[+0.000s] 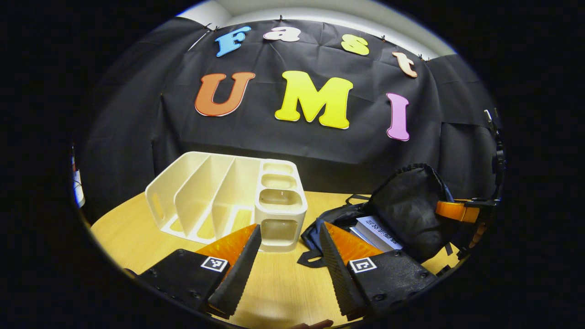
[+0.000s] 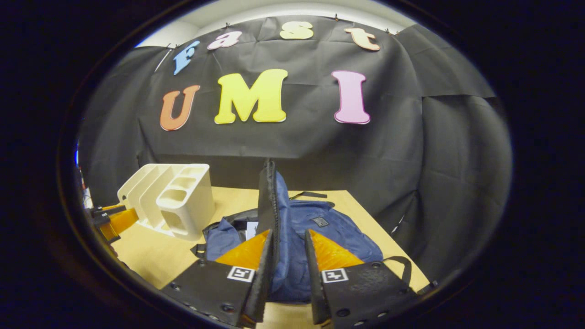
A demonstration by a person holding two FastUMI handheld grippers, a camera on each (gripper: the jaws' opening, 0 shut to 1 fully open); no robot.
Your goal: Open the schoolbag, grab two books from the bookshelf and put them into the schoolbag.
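The blue and black schoolbag (image 2: 338,233) lies open on the wooden table, to the right of the cream bookshelf (image 1: 215,196), whose slots stand empty. Inside the schoolbag (image 1: 406,205) lie books (image 1: 377,230) with pale covers; a white corner of a book (image 2: 250,228) shows under the flap. My right gripper (image 2: 289,234) is shut on the bag's flap (image 2: 269,192) and holds it upright. It shows as the right gripper (image 1: 457,211) at the bag's far side. My left gripper (image 1: 290,256) is open and holds nothing, hovering above the table just in front of the shelf. It shows as the left gripper (image 2: 112,219) beside the bookshelf (image 2: 173,201).
The light wooden table (image 1: 137,237) ends near the bag's right side, with the table edge (image 2: 388,228) close to the black cloth wall. Bag straps (image 1: 311,258) trail on the wood in front of the bag. A fingertip (image 1: 315,324) shows at the bottom.
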